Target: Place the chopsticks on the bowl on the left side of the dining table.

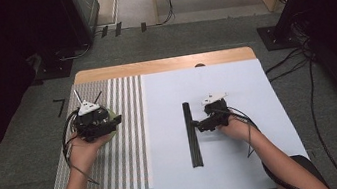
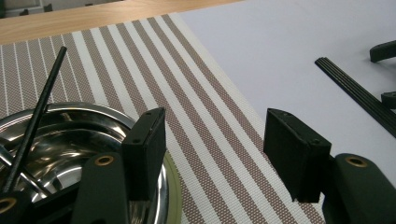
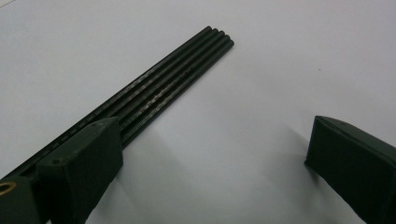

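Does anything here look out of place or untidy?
Nothing stands out. The black chopsticks lie side by side in a neat row on the white table. The steel bowl, with sticks in it, sits upright on the striped mat. Nothing has spilled.

Both forearms come in from the near edge of the high view, elbows spread and wrists angled slightly inward. The left hand (image 1: 83, 146) cups the left gripper (image 2: 215, 156) from below, its jaws standing apart with nothing between them. The right hand (image 1: 236, 126) holds the right gripper (image 3: 215, 163) low (pointing leftward), jaws wide and empty.
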The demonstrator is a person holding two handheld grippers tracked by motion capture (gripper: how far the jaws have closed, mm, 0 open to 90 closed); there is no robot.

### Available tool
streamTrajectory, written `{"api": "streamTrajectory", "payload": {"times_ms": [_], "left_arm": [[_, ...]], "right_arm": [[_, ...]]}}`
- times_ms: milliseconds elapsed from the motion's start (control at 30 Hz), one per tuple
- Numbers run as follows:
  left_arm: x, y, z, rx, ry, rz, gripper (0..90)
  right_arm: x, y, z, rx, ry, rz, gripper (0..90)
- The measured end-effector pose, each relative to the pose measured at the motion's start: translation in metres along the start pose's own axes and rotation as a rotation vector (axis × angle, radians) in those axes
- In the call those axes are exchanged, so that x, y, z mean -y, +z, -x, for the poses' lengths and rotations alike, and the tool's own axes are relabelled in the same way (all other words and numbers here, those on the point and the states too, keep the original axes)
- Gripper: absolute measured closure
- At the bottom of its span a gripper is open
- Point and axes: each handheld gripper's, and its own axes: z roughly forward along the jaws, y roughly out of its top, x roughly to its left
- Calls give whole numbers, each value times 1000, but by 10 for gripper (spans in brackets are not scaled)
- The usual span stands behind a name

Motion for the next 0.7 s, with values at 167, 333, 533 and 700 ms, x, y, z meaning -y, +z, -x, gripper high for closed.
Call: {"api": "streamTrajectory", "payload": {"times_ms": [167,333,533,700], "left_arm": [[0,3,5,5,9,-3,394],[0,7,11,10,21,-13,386],[1,12,18,11,42,-25,379],[0,14,22,15,43,-24,376]], "right_arm": [[0,0,0,0,-1,-1,33],[0,0,0,0,0,0,33],[0,0,0,0,-1,0,33],[0,0,0,0,-1,0,33]]}}
